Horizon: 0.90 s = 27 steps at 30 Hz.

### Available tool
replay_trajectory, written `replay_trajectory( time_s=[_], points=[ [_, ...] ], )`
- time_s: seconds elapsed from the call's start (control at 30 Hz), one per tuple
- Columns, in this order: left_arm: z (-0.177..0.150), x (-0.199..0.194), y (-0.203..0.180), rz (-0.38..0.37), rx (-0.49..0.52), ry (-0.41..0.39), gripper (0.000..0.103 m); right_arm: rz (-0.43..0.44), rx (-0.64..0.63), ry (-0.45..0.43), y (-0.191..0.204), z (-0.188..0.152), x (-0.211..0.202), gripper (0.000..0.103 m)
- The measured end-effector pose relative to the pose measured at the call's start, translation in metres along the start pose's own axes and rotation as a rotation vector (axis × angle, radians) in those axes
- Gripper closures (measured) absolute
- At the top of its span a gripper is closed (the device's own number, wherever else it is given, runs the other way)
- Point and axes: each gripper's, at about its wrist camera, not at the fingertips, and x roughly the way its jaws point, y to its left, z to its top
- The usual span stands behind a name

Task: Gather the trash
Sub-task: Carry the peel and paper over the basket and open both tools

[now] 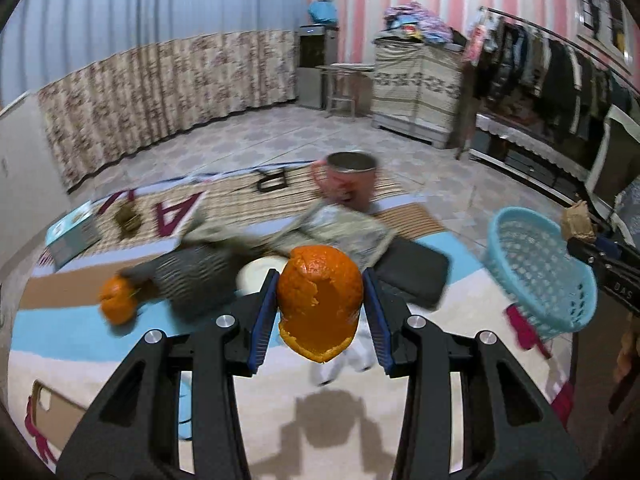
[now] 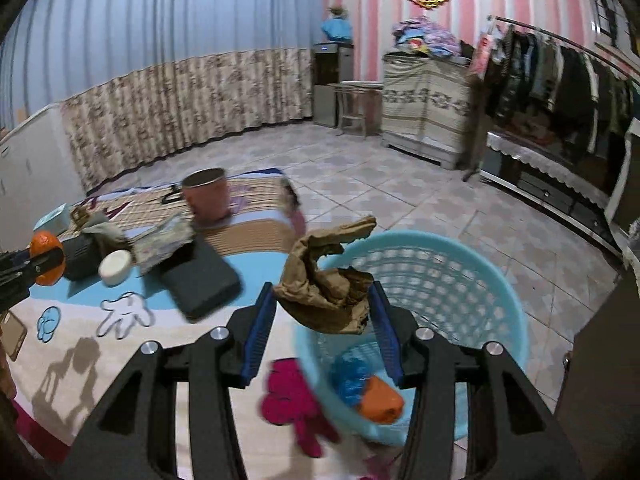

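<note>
Left tool (image 1: 320, 300) and right tool (image 2: 322, 306) alike: matte black angular arms with triangular cut-outs, round silver screws at the joints, ribbed blue pads (image 1: 262, 320) lining both fingers, lower frame.

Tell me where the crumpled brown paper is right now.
The crumpled brown paper is clamped in the right hand-held gripper, raised above the near rim of the blue basket, to the right of the black case.
</note>
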Motion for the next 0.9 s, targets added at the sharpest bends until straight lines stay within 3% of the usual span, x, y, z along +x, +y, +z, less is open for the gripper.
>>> replay_trajectory(
  time_s=[0.5,0.9],
  points=[
    [0.038,0.028,-0.141,-0.161,0.115,-0.046,0.061,-0.086,0.084,0.004,-0.093,-0.006,-0.003,0.055],
    [0.040,0.044,-0.213,-0.229,0.171,-0.070,0.061,-0.101,0.159,0.010,-0.120,-0.018,0.009,0.055]
  ],
)
